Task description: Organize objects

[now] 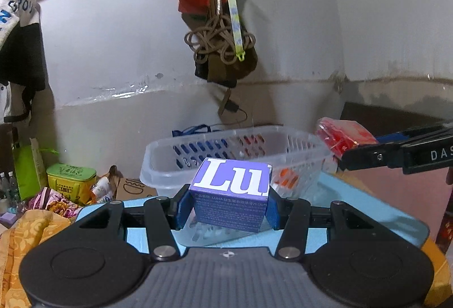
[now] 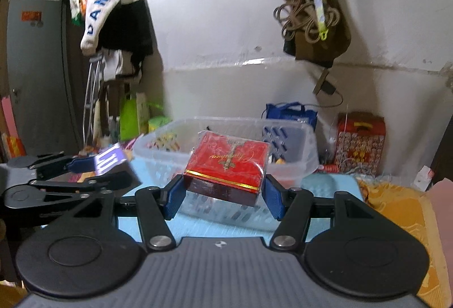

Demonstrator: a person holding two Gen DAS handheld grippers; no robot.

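My left gripper (image 1: 228,209) is shut on a purple box (image 1: 232,192) with white letters, held above the blue table mat (image 1: 354,211) just in front of a clear plastic basket (image 1: 158,158). My right gripper (image 2: 223,194) is shut on a red box (image 2: 226,166) wrapped in clear film, held in front of the same basket (image 2: 297,163). The right gripper with the red box (image 1: 344,135) shows at the right in the left wrist view. The left gripper with the purple box (image 2: 109,159) shows at the left in the right wrist view. Small items lie in the basket.
A white wall stands behind the basket, with bags and rope (image 1: 220,42) hanging from a rail. A green tin (image 1: 70,177) and clutter sit at the left. A red patterned box (image 2: 359,143) and a blue bag (image 2: 291,112) stand behind the basket. Orange cloth (image 2: 402,209) lies at the right.
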